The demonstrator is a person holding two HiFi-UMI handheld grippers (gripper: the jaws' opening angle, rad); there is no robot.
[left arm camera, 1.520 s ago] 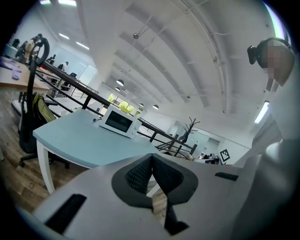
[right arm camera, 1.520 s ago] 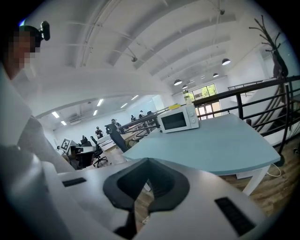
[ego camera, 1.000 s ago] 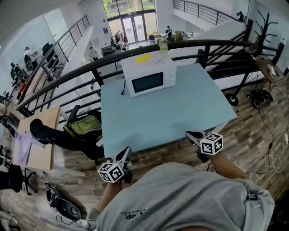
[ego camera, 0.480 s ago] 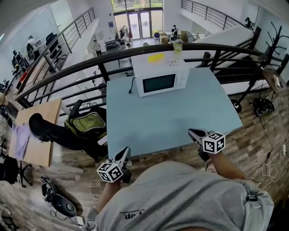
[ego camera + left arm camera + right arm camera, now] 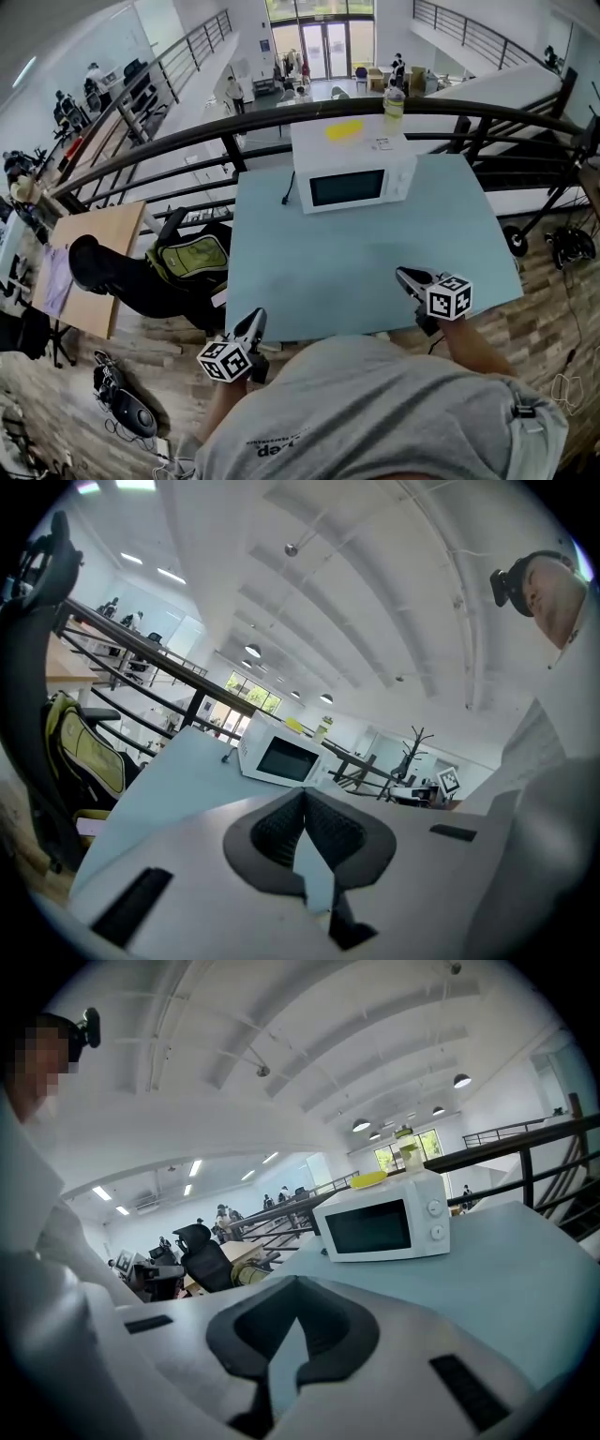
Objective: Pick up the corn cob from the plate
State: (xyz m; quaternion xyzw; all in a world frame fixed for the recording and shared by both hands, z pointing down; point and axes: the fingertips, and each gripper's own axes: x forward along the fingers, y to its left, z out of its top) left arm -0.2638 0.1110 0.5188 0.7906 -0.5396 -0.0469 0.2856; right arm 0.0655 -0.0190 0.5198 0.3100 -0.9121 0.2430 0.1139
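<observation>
No corn cob or plate can be made out. A flat yellow thing (image 5: 344, 130) lies on top of the white microwave (image 5: 353, 173) at the back of the light blue table (image 5: 328, 262); what it is I cannot tell. My left gripper (image 5: 255, 319) hangs just off the table's near left corner, with its jaws meeting and nothing between them (image 5: 305, 808). My right gripper (image 5: 403, 275) is over the near right edge, pointed at the microwave (image 5: 384, 1225), also shut and empty (image 5: 296, 1297).
A clear bottle (image 5: 394, 101) stands on the microwave's back right corner. A black railing (image 5: 187, 155) runs behind the table. A black office chair with a yellow-green backpack (image 5: 183, 262) stands to the table's left, beside a wooden desk (image 5: 94, 272).
In the head view the table and microwave have slid right and nearer. Both grippers have travelled along with me and hold their spots near the front edge. Their jaws have not changed.
</observation>
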